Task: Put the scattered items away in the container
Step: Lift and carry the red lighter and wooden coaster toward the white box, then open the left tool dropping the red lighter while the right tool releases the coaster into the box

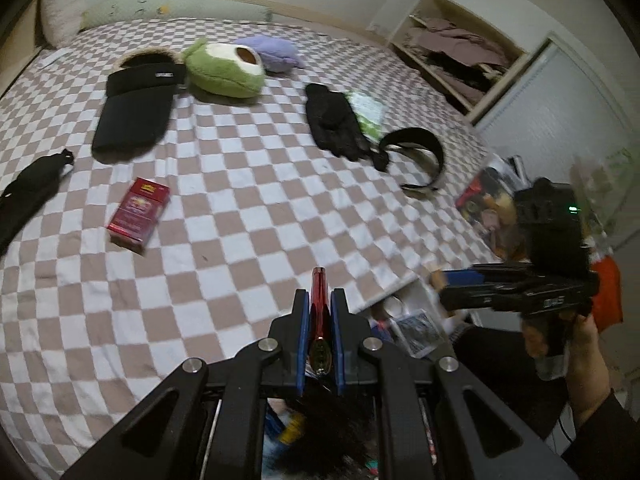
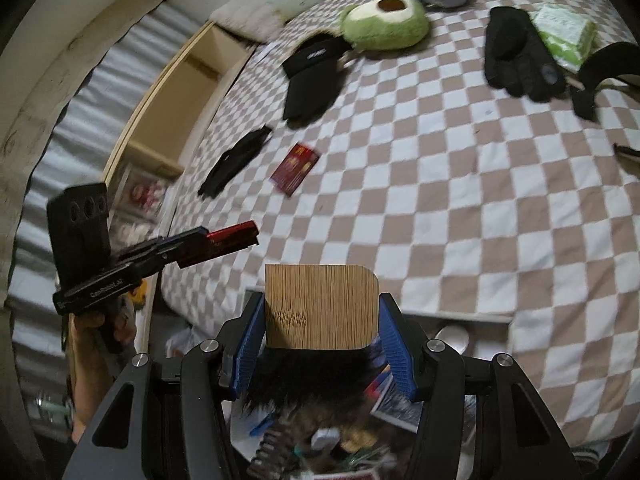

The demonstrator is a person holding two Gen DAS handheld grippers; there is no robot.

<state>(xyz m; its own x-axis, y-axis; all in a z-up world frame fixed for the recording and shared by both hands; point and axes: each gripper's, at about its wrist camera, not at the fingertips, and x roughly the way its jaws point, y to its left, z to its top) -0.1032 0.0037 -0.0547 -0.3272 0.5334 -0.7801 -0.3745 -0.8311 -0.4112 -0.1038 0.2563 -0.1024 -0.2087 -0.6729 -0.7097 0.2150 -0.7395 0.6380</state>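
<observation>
My left gripper [image 1: 320, 300] is shut on a slim glossy red item [image 1: 319, 312], held over the near edge of the checkered bed [image 1: 248, 200]; it also shows in the right wrist view [image 2: 230, 237]. My right gripper [image 2: 322, 312] is shut on a flat bamboo-backed brush [image 2: 322, 306] with dark bristles, above a cluttered container [image 2: 344, 436] of small items beside the bed. On the bed lie a red box [image 1: 138, 216], black gloves [image 1: 334, 122], a black mitten [image 1: 136, 110], a green plush [image 1: 226, 68], a purple plush [image 1: 272, 52] and a black headband [image 1: 418, 158].
A green tissue pack [image 1: 368, 112] lies by the gloves. A black strap [image 1: 28, 196] lies at the bed's left. An open wardrobe shelf [image 1: 460, 52] with clothes stands at the far right. Pillows [image 1: 160, 12] line the headboard. Clutter [image 1: 488, 204] sits off the bed's right edge.
</observation>
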